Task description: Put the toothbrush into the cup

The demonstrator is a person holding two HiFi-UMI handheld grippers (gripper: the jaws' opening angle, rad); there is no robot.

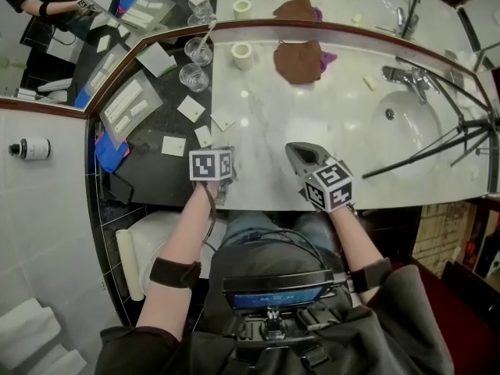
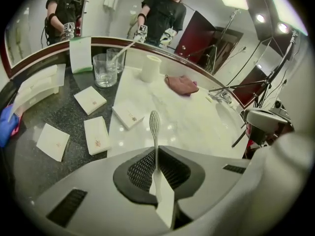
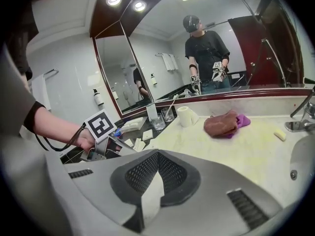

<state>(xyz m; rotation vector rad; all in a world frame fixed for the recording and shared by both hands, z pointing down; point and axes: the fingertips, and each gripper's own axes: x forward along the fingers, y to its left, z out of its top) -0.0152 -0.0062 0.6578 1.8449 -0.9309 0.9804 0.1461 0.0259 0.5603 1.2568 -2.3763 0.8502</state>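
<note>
Gripping the toothbrush by its handle, the left gripper has jaws clenched on it; the bristle head sticks straight out ahead, over the pale marble. Right gripper: jaws pressed together, nothing between them, idling beside the left one at the front edge of the counter. Flat white packets lie on the dark stone part at the counter's left. At the back left corner, against the mirror, an empty glass cup; just behind it a second glass with a brush already in it. Cup and held brush are well apart

Step, as judged: brush picked up, carry to the cup under way. Next calls for reaching to that back corner, tipping the brush upright above the rim, lowering it in, then releasing
</note>
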